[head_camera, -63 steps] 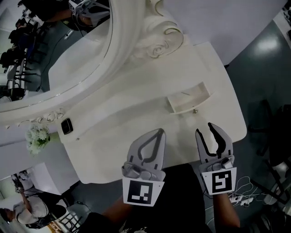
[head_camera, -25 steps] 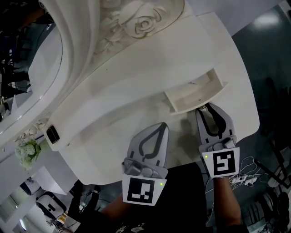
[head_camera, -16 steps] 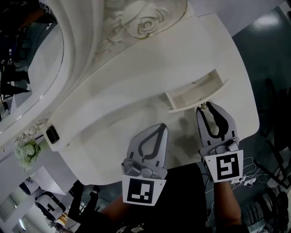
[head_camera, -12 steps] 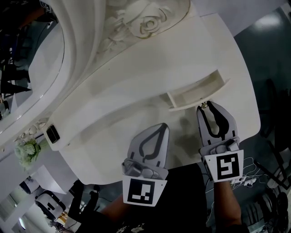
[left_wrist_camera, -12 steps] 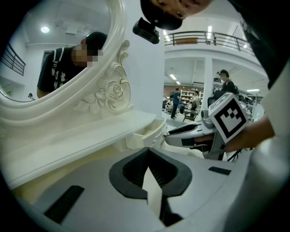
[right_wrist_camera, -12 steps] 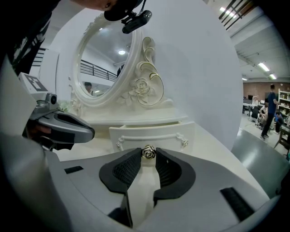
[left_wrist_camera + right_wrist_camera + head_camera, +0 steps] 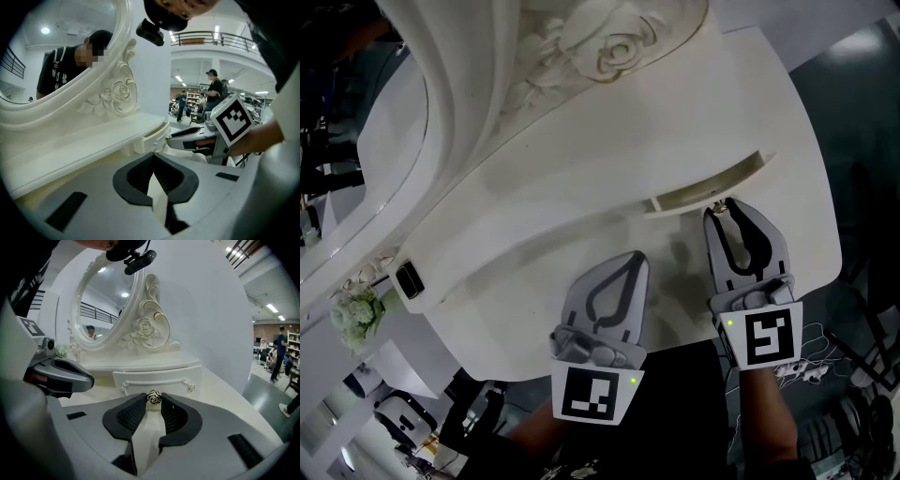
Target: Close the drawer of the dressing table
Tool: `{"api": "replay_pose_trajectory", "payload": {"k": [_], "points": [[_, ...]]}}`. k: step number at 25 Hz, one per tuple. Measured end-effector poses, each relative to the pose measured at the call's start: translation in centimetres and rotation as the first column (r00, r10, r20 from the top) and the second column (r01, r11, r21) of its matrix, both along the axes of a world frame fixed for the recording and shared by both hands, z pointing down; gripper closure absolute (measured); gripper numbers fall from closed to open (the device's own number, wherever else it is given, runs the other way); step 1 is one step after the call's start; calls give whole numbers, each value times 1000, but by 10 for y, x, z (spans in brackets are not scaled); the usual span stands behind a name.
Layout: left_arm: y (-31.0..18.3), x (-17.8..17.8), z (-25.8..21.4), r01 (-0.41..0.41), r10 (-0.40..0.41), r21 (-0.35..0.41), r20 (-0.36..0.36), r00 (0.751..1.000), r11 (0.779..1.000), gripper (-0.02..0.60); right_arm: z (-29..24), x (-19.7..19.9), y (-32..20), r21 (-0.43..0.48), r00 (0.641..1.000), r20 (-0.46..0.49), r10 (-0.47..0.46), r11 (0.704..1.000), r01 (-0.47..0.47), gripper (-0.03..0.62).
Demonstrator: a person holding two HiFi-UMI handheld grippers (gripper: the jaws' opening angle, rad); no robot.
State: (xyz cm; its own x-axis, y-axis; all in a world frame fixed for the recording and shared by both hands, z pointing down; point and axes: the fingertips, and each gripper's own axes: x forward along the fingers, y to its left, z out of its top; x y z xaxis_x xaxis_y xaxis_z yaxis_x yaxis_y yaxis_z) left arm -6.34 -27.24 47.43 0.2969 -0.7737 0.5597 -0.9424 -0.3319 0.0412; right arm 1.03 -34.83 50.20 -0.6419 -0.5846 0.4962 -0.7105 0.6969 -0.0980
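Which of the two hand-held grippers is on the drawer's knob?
The right hand-held gripper: its jaws pinch the rose knob. The left hand-held gripper is shut and empty.

Head view dim and murky; both gripper views bright, fisheye-bent, blackened at the corners

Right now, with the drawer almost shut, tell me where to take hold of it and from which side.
Take the rose-shaped knob at the middle of the drawer front, coming straight at it from the front. It stands proud of the flat face, so two jaws fit on either side of it. The right gripper pinches it that way.
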Motion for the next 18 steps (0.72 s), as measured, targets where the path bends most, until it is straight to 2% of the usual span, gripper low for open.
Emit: {"api": "replay_pose_trajectory", "payload": {"k": [18], "points": [[-7, -3, 10, -23, 23, -34, -16, 1000, 999, 580, 8, -20, -21, 6, 1000, 12, -11, 1000, 11, 500]]}}
